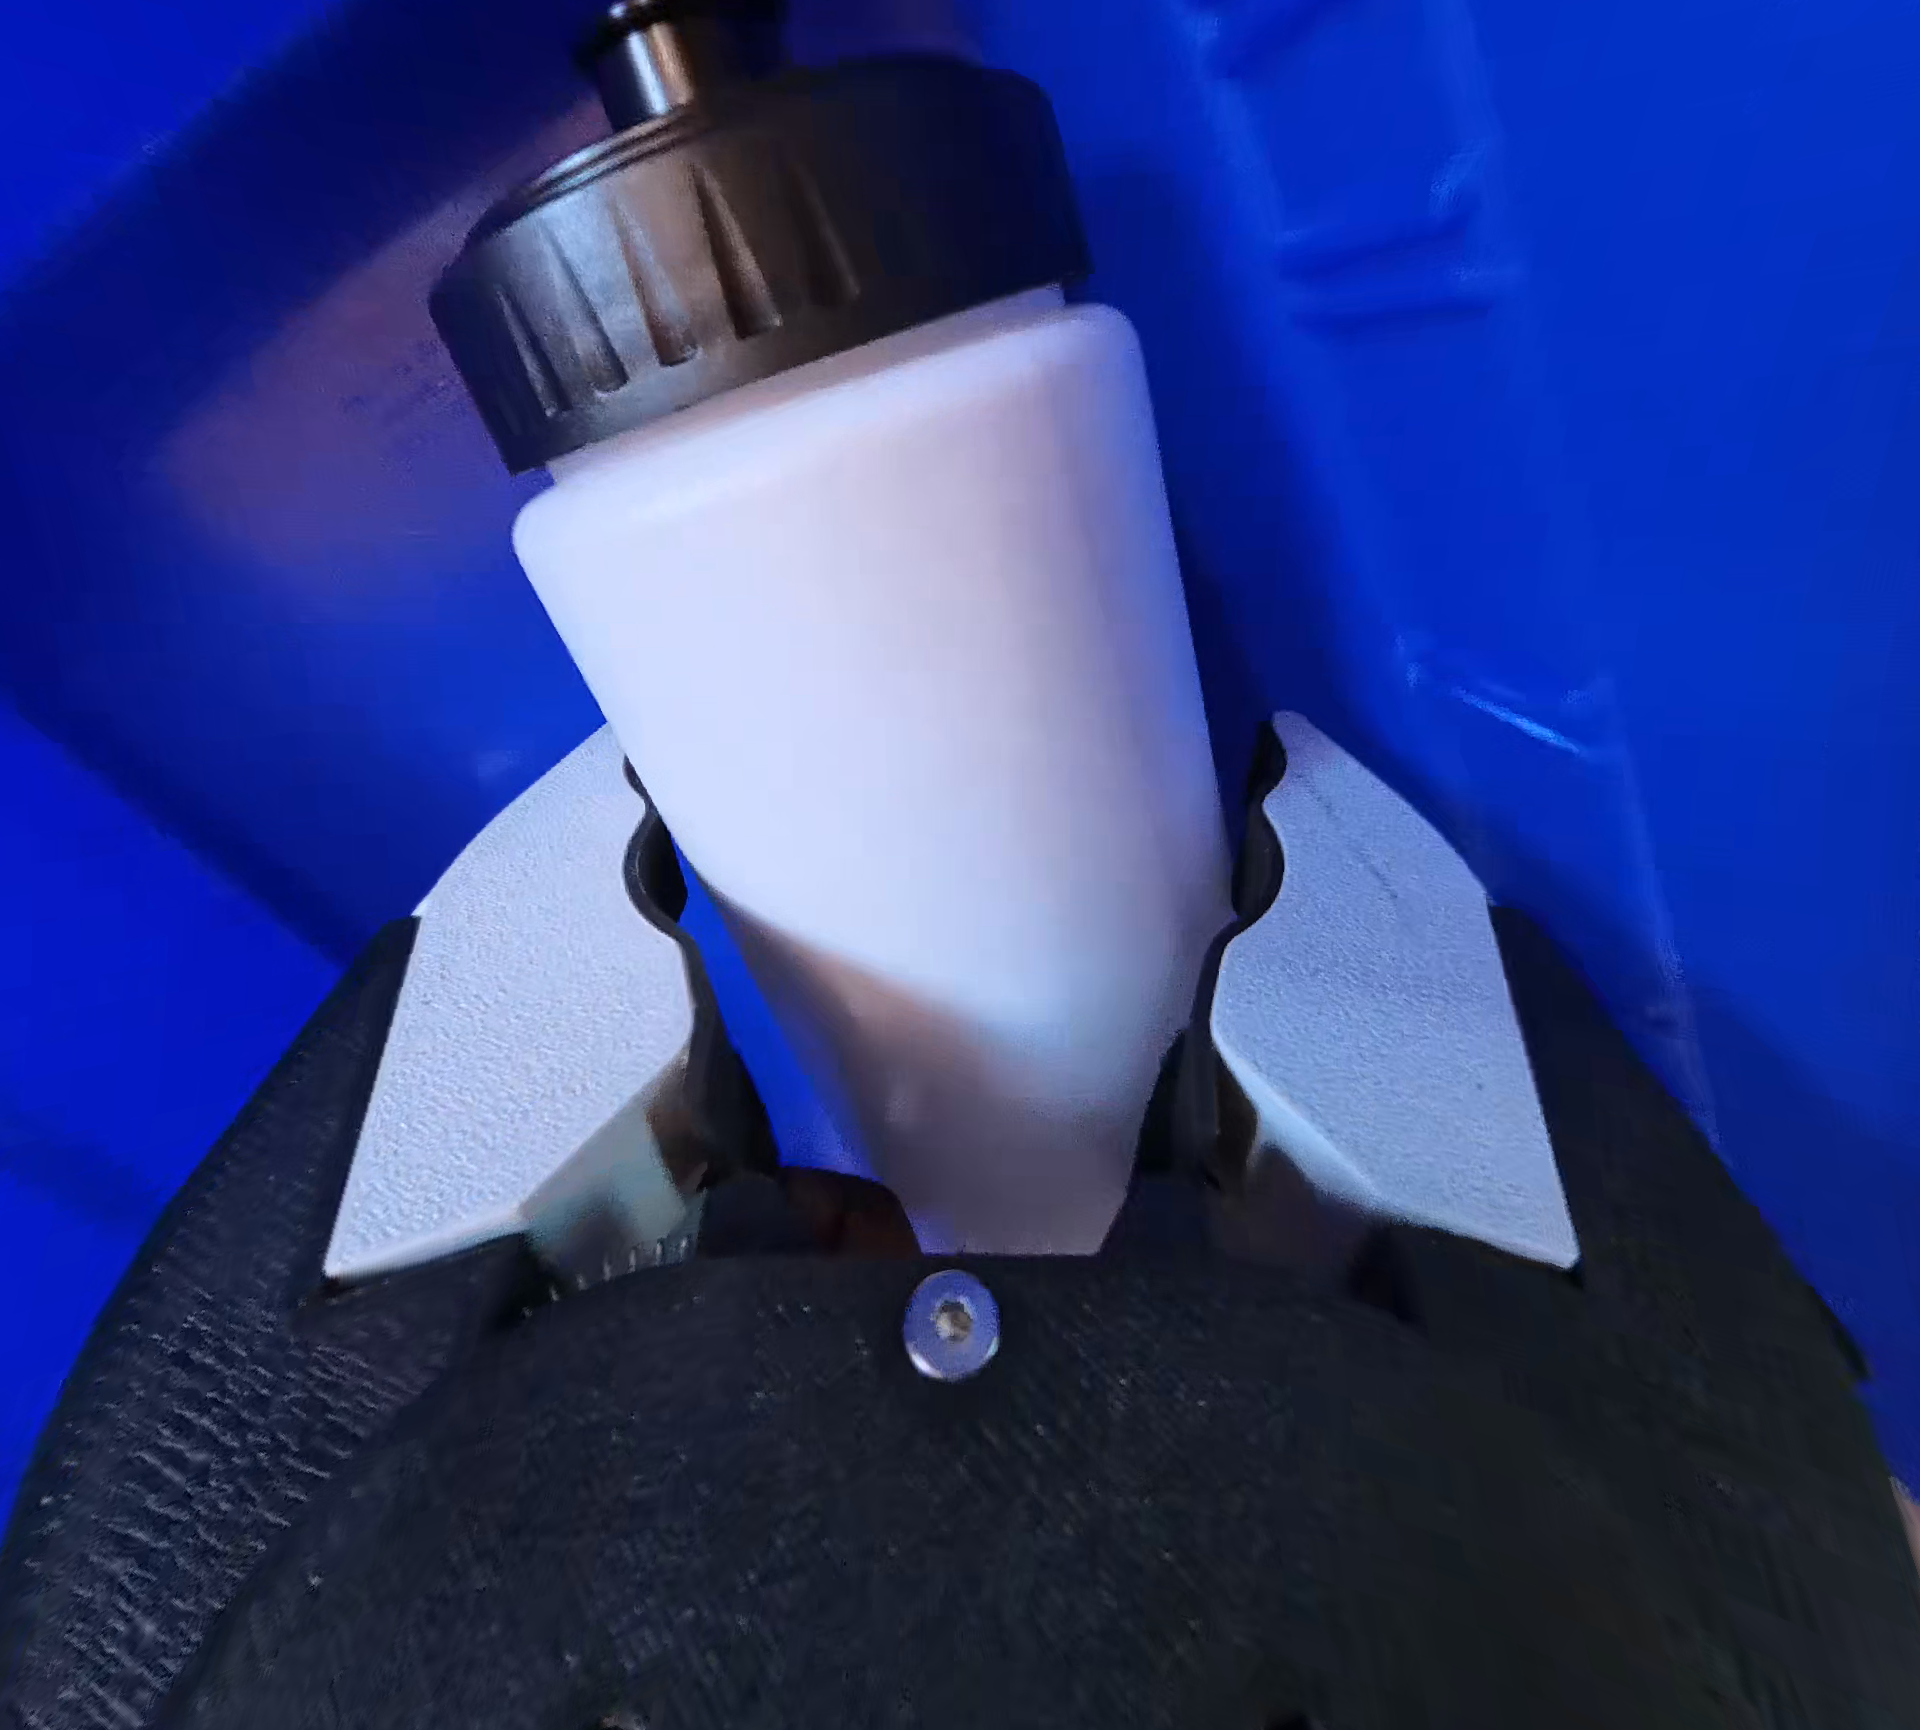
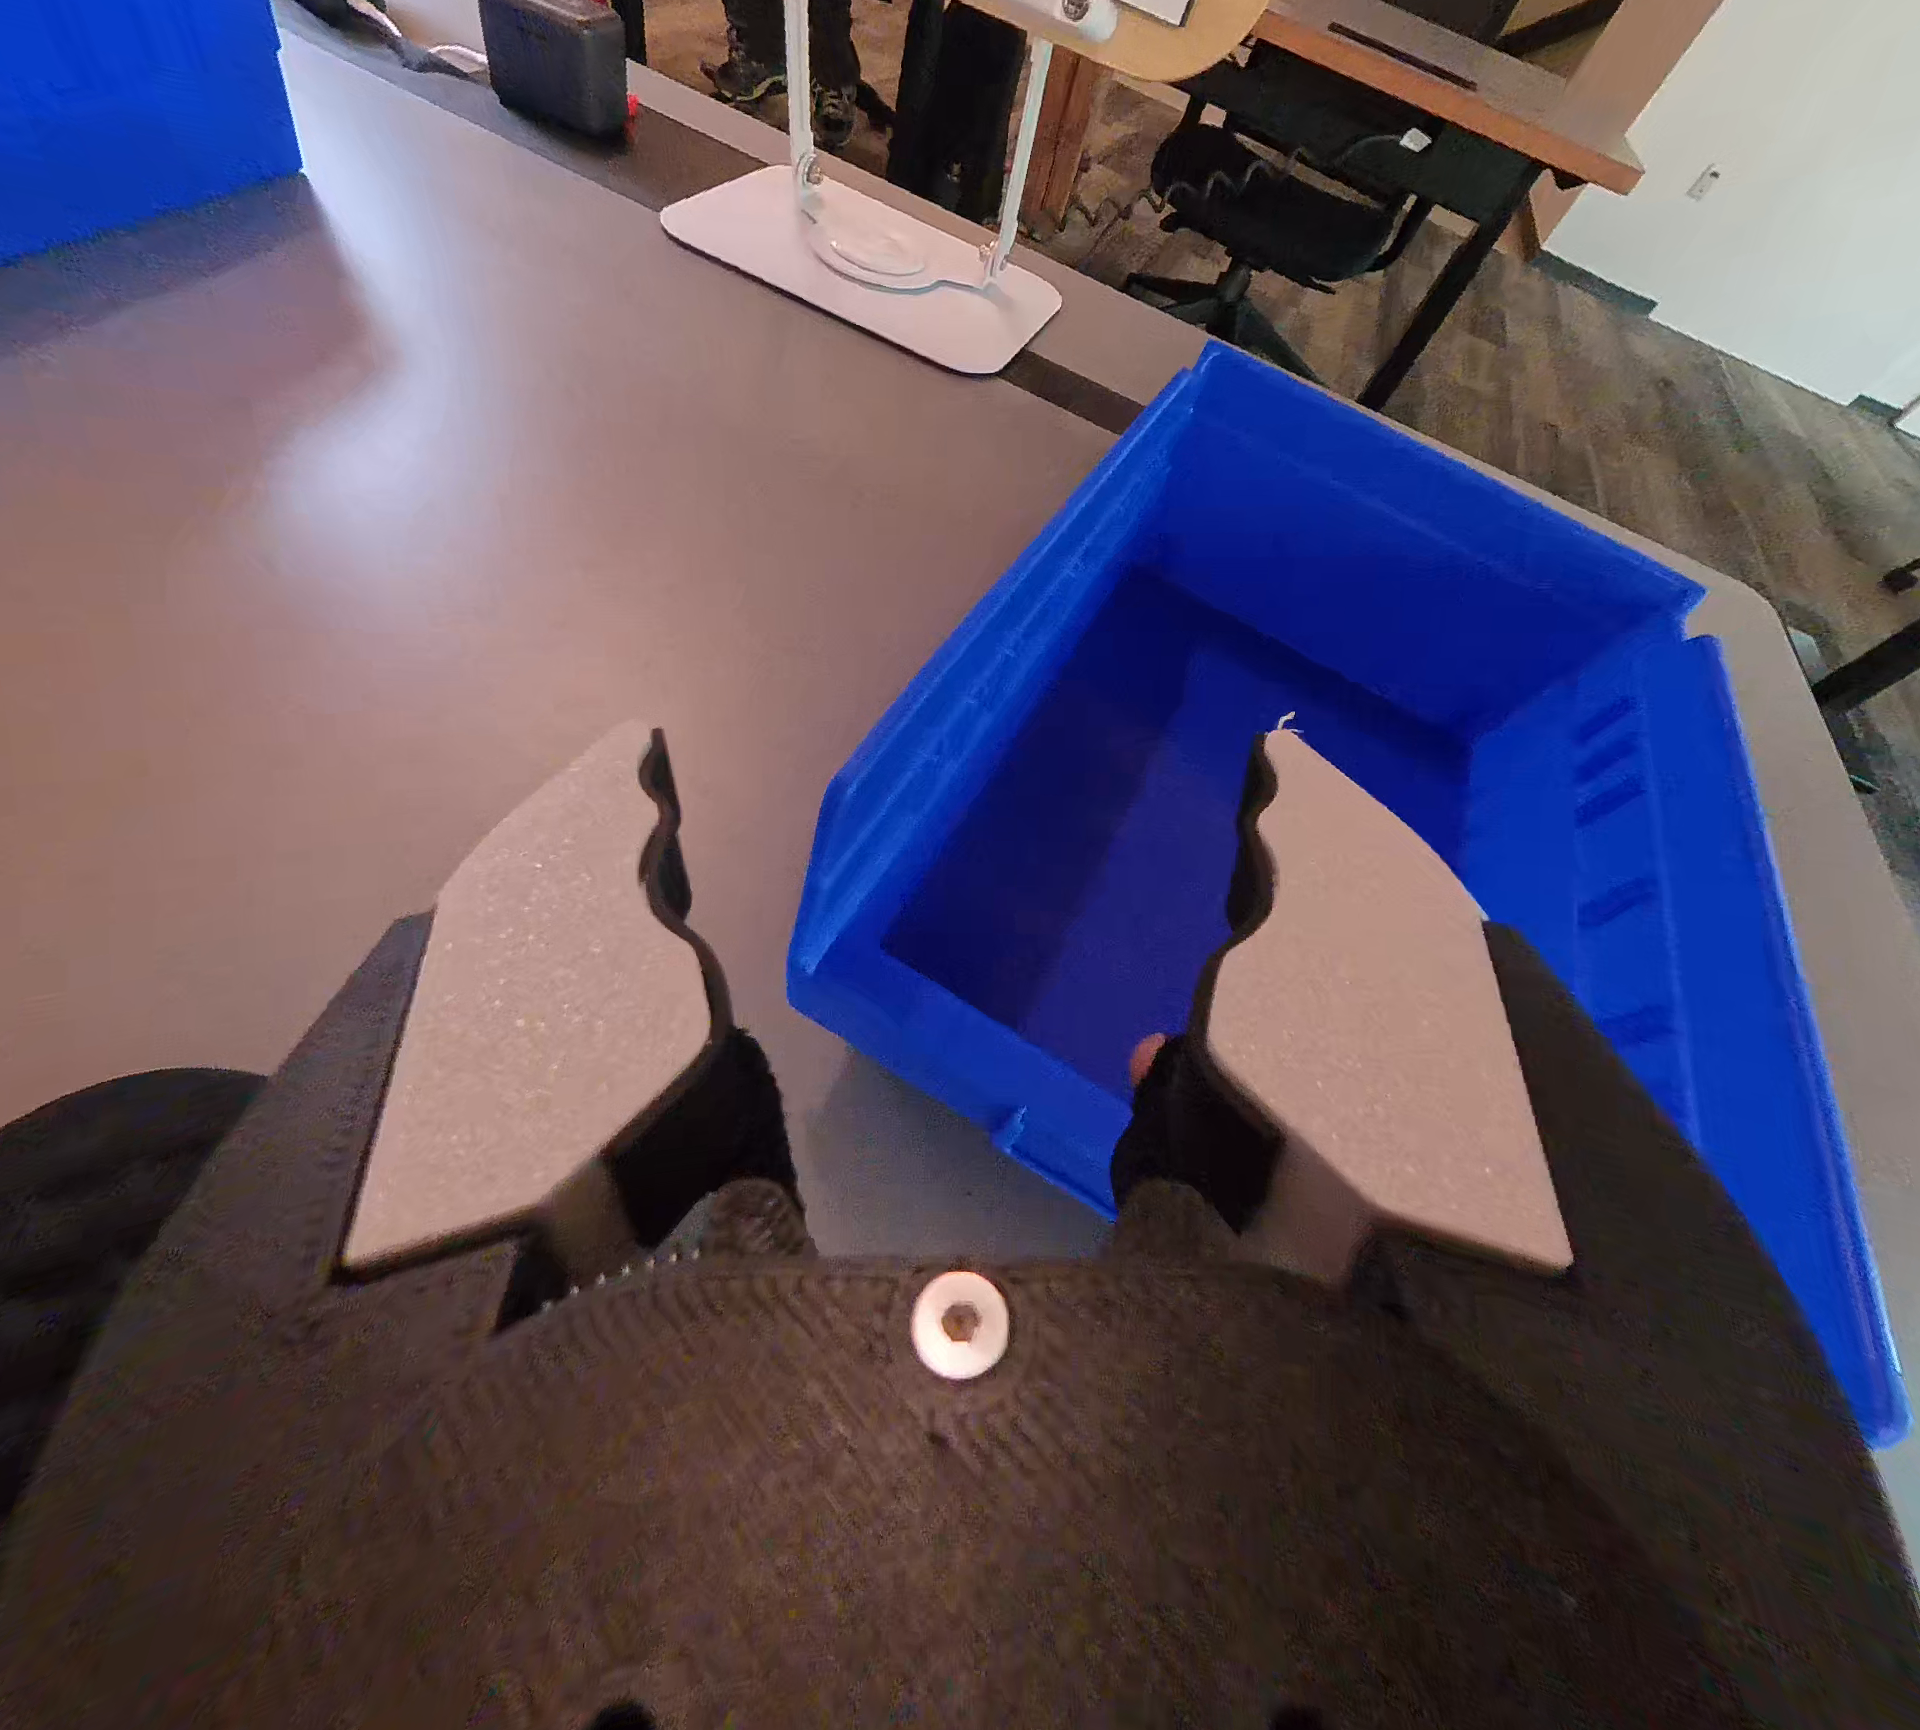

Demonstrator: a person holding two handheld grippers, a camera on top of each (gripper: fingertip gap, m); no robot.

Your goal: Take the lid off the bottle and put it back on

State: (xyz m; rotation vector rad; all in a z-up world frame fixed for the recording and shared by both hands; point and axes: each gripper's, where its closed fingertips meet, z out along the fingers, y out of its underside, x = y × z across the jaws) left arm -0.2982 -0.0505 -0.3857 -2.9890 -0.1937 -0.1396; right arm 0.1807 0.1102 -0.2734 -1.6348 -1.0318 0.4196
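Left claw (image 1: pixel 940 891) is clamped on the white bottle (image 1: pixel 894 745), held w/ blue bin (image 1: pixel 1558 226) walls behind it. Black lid (image 1: pixel 758 246) sits on the bottle, so unscrewing looks not done yet. Right claw (image 2: pixel 956 849) is wide open, empty, over the table (image 2: pixel 416 537) near another blue bin (image 2: pixel 1662 849).

My left wrist camera looks along its fingers, very close on a bottle (image 1: pixel 883 693) against blue bin (image 1: pixel 1558 226) walls. My right wrist camera looks down from higher over a table (image 2: pixel 468 485) and an open bin (image 2: pixel 1247 454). I cannot tell whether the views overlap.
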